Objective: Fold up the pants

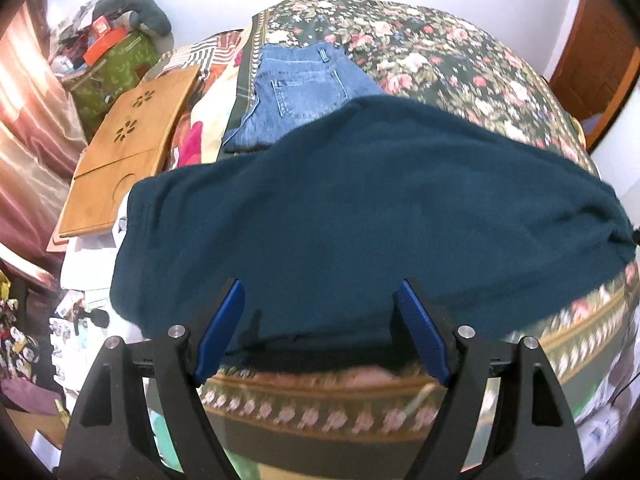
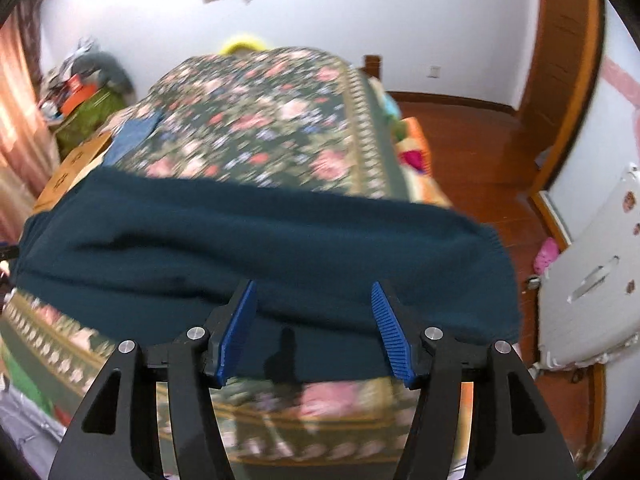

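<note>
A: What is shown in the left wrist view?

B: The left gripper (image 1: 320, 308) is seen with its blue pads spread apart and nothing clamped between them. The teal pants (image 1: 360, 216) are spread on the floral bedspread (image 1: 460, 64) just beyond the fingertips, and the near hem of the cloth is framed by the pads without being pinched. The long axis of the garment runs left to right across the bed, so it is met broadside by the gripper.

A: Is anything else laid out there?

B: Folded blue jeans (image 1: 304, 92) are lying farther back, well apart from the gripper, and a wooden lap tray (image 1: 128, 148) is resting at the far left edge of the bed. No brand or label can be read; an orange box in the far left pile may carry print, but it is too small to tell.

A: And the right wrist view?

B: The right gripper (image 2: 314, 316) is likewise held with its pads parted and empty. The same pants (image 2: 260, 248) lie directly ahead, again stretched left to right, with the right end, ribbed like a cuff or waistband, reaching the bed's right edge. The picture is blurred, so the exact contact cannot be settled, though the pads appear to stand clear of the cloth.

A: Which hand is nearer?

B: Both are judged about equally near the front hem, the left toward the left portion and the right toward the right end. A grasp of that near edge is probably called for next.
</note>
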`<action>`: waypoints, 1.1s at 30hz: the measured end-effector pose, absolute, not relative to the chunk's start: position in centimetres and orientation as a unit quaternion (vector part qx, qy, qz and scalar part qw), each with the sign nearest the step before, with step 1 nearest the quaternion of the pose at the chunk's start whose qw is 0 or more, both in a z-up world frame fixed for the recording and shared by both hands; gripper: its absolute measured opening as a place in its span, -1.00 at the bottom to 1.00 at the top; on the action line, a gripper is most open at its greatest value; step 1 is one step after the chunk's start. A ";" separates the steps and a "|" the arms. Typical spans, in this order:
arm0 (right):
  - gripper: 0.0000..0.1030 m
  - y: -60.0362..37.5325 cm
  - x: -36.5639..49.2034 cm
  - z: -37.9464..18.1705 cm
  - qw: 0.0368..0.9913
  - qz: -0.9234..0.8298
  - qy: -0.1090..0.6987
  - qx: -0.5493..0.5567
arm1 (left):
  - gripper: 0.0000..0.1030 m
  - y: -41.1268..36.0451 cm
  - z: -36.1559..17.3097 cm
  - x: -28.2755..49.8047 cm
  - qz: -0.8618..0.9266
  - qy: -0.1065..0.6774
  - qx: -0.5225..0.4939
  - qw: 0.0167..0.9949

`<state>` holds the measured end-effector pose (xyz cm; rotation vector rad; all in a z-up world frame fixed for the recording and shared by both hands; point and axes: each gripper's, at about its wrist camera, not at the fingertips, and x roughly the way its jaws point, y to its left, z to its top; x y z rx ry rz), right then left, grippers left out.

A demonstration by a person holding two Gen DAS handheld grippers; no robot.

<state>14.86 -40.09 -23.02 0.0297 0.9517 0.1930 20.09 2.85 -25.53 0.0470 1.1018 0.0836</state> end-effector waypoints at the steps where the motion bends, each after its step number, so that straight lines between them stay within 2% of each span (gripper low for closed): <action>1: 0.08 -39.7 14.8 -23.6 0.882 0.095 0.462 0.016 | 0.54 2.8 -25.7 19.7 0.040 0.524 0.027 0.850; 7: 0.08 -37.9 15.5 -26.3 0.868 0.080 0.490 -0.015 | 0.60 2.7 -27.8 19.3 0.040 0.546 0.027 0.837; 12: 0.09 -37.1 15.8 -26.2 0.876 0.050 0.477 -0.056 | 0.60 2.4 -28.2 20.5 0.045 0.545 0.016 0.837; 14: 0.21 -36.7 16.0 -26.3 0.876 0.051 0.473 -0.073 | 0.60 2.0 -28.2 20.7 0.044 0.542 0.026 0.839; 21: 0.23 -36.3 16.2 -25.2 0.884 0.043 0.453 -0.105 | 0.60 1.1 -28.1 21.3 0.041 0.528 0.046 0.847; 23: 0.41 -36.7 16.2 -25.0 0.886 0.043 0.449 -0.105 | 0.60 1.2 -28.1 21.6 0.040 0.527 0.038 0.848; 24: 0.43 -36.8 16.3 -25.0 0.886 0.043 0.448 -0.108 | 0.59 1.3 -28.2 21.7 0.039 0.528 0.033 0.848; 26: 0.43 -36.7 16.7 -25.3 0.883 0.043 0.451 -0.122 | 0.44 1.2 -28.2 21.9 0.032 0.527 0.025 0.849; 28: 0.43 -36.3 17.3 -25.4 0.880 0.061 0.452 -0.130 | 0.10 0.8 -28.0 22.0 0.023 0.523 0.021 0.852; 29: 0.42 -36.1 17.5 -25.5 0.879 0.075 0.453 -0.130 | 0.02 0.5 -27.9 21.9 0.019 0.521 0.022 0.853; 30: 0.42 -35.8 17.7 -25.8 0.872 0.095 0.464 -0.125 | -0.14 0.1 -27.8 21.9 0.017 0.519 0.028 0.854; 31: 0.29 -35.6 17.7 -25.9 0.867 0.111 0.471 -0.117 | -0.28 -0.3 -27.7 21.8 0.015 0.515 0.036 0.856; 32: 0.00 -35.3 17.7 -26.2 0.861 0.132 0.481 -0.103 | -0.33 -0.7 -27.7 21.7 0.016 0.511 0.043 0.858; 33: -0.12 -35.2 17.6 -26.4 0.857 0.139 0.486 -0.098 | -0.39 -1.1 -27.6 21.6 0.020 0.507 0.052 0.860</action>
